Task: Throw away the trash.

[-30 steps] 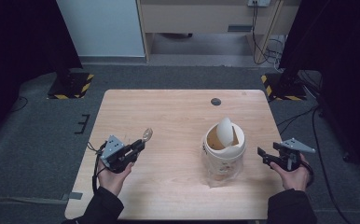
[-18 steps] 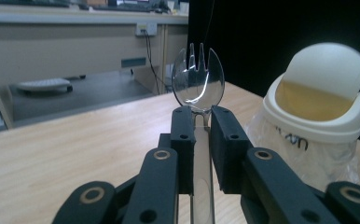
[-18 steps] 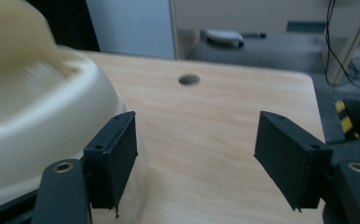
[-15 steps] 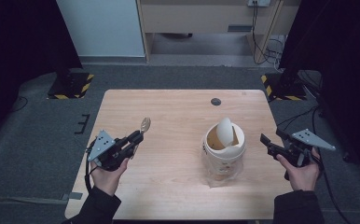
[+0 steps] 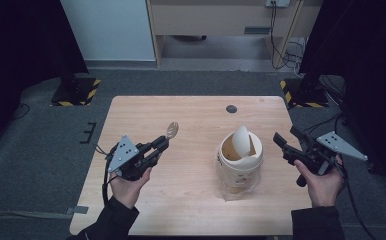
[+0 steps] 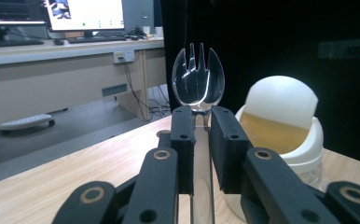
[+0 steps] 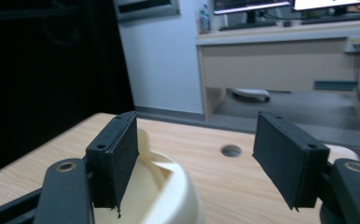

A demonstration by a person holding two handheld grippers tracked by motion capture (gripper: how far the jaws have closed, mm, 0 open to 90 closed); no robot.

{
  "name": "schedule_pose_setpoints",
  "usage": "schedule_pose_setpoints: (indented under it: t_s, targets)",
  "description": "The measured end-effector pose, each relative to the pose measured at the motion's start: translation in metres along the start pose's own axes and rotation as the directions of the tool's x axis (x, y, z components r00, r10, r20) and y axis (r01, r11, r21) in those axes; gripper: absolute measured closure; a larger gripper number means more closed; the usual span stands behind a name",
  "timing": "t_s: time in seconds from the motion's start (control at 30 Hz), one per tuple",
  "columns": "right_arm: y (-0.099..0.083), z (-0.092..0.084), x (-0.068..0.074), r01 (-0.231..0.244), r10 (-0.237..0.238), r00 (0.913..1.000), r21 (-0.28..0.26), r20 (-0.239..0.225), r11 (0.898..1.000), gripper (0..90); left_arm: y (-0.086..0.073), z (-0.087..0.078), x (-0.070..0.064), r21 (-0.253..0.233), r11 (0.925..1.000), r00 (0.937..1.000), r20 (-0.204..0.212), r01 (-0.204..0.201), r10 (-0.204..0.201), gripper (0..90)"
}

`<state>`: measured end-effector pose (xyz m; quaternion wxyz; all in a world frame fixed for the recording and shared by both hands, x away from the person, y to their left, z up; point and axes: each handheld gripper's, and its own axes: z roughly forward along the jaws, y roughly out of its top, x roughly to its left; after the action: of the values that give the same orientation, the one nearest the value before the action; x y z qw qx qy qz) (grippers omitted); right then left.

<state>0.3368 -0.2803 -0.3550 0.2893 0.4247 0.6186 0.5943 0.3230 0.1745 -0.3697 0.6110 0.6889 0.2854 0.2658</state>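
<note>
My left gripper point(image 5: 160, 143) is shut on the handle of a clear plastic spork point(image 5: 171, 130), held over the table's left half with its head pointing toward the far right. In the left gripper view the spork point(image 6: 198, 84) stands upright between the pads of that gripper point(image 6: 201, 116). A cream swing-lid bin point(image 5: 240, 155) stands right of centre, its lid tilted open; the left gripper view shows the bin point(image 6: 280, 126) behind the jaws. My right gripper point(image 5: 284, 134) hovers just right of the bin, open and empty. In its own view the right gripper point(image 7: 194, 140) looks over the bin's rim point(image 7: 169, 186).
A dark round hole point(image 5: 231, 108) sits in the wooden table point(image 5: 191, 200) near the far edge, and the right gripper view has the hole point(image 7: 230, 150) too. Clear bag plastic bulges around the bin's lower part point(image 5: 231, 187). Yellow-black striped stand feet point(image 5: 76, 90) flank the table's far corners.
Both hands have lifted off the table. The left gripper has carried the spork up and slightly toward the far right. The right gripper has risen beside the bin.
</note>
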Motion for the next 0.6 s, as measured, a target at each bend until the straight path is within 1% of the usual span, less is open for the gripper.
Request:
schedule_pose_setpoints:
  t_s: [0.03,0.07,0.1,0.13,0.17,0.2,0.23,0.27,0.3,0.33,0.37,0.4,0.43,0.47,0.53,0.6]
  targets:
    - [0.002,0.001,0.003,0.004,-0.004,0.9999,-0.004,-0.013,1.000,31.5,0.000,0.000,0.000,0.000,1.0000,1.0000,0.000,0.000,0.000,79.7]
    - [0.002,0.001,0.003,0.004,-0.004,0.9999,-0.004,-0.013,1.000,31.5,0.000,0.002,-0.002,0.002,1.0000,1.0000,0.005,-0.007,0.007,79.7]
    - [0.005,0.002,0.010,0.011,-0.011,0.9993,-0.008,-0.035,1.000,32.4,0.001,0.004,-0.004,0.003,0.9999,0.9999,0.010,-0.012,0.012,79.7]
    - [0.006,0.003,0.013,0.014,-0.014,0.9987,-0.013,-0.048,1.000,32.6,0.000,0.008,-0.008,0.003,1.0000,0.9997,0.022,-0.009,0.009,79.7]
    - [0.008,0.004,0.017,0.015,-0.016,0.9981,-0.014,-0.059,1.000,32.7,0.000,0.008,-0.008,0.003,1.0000,0.9997,0.022,-0.009,0.009,79.7]
    - [0.009,0.005,0.020,0.016,-0.017,0.9976,-0.018,-0.068,1.000,33.0,0.000,0.012,-0.010,0.009,0.9998,0.9993,0.033,-0.015,0.014,79.7]
    - [0.009,0.005,0.020,0.016,-0.017,0.9976,-0.018,-0.068,1.000,33.0,0.000,0.012,-0.010,0.009,0.9998,0.9993,0.033,-0.015,0.014,79.7]
    - [0.011,0.006,0.023,0.021,-0.022,0.9967,-0.020,-0.078,1.000,33.4,0.000,0.013,-0.011,0.015,0.9997,0.9991,0.038,-0.020,0.020,79.7]
    - [0.012,0.007,0.026,0.021,-0.023,0.9957,-0.022,-0.090,1.000,33.7,-0.001,0.015,-0.012,0.012,0.9998,0.9990,0.041,-0.018,0.017,79.7]
    - [0.015,0.010,0.032,0.028,-0.030,0.9938,-0.025,-0.107,0.999,34.3,-0.001,0.018,-0.014,0.008,0.9998,0.9987,0.049,-0.016,0.016,79.7]
    - [0.015,0.010,0.032,0.028,-0.030,0.9938,-0.025,-0.107,0.999,34.3,-0.001,0.018,-0.014,0.008,0.9998,0.9987,0.049,-0.016,0.016,79.7]
    - [0.017,0.014,0.039,0.031,-0.035,0.9914,-0.029,-0.126,0.999,35.1,-0.002,0.019,-0.016,0.007,0.9998,0.9985,0.053,-0.016,0.016,79.7]
    - [0.017,0.014,0.039,0.031,-0.035,0.9914,-0.029,-0.126,0.999,35.1,-0.002,0.021,-0.017,0.008,0.9998,0.9982,0.057,-0.020,0.020,79.7]
    - [0.018,0.018,0.044,0.028,-0.032,0.9882,-0.024,-0.150,0.999,35.9,-0.002,0.022,-0.019,0.009,0.9997,0.9979,0.062,-0.023,0.022,79.7]
    - [0.018,0.023,0.049,0.025,-0.027,0.9852,-0.019,-0.169,1.000,36.4,-0.004,0.026,-0.022,0.008,0.9997,0.9969,0.075,-0.022,0.021,79.7]
    - [0.018,0.025,0.052,0.024,-0.027,0.9839,-0.019,-0.176,1.000,36.9,-0.004,0.027,-0.023,0.009,0.9998,0.9967,0.079,-0.020,0.019,79.7]
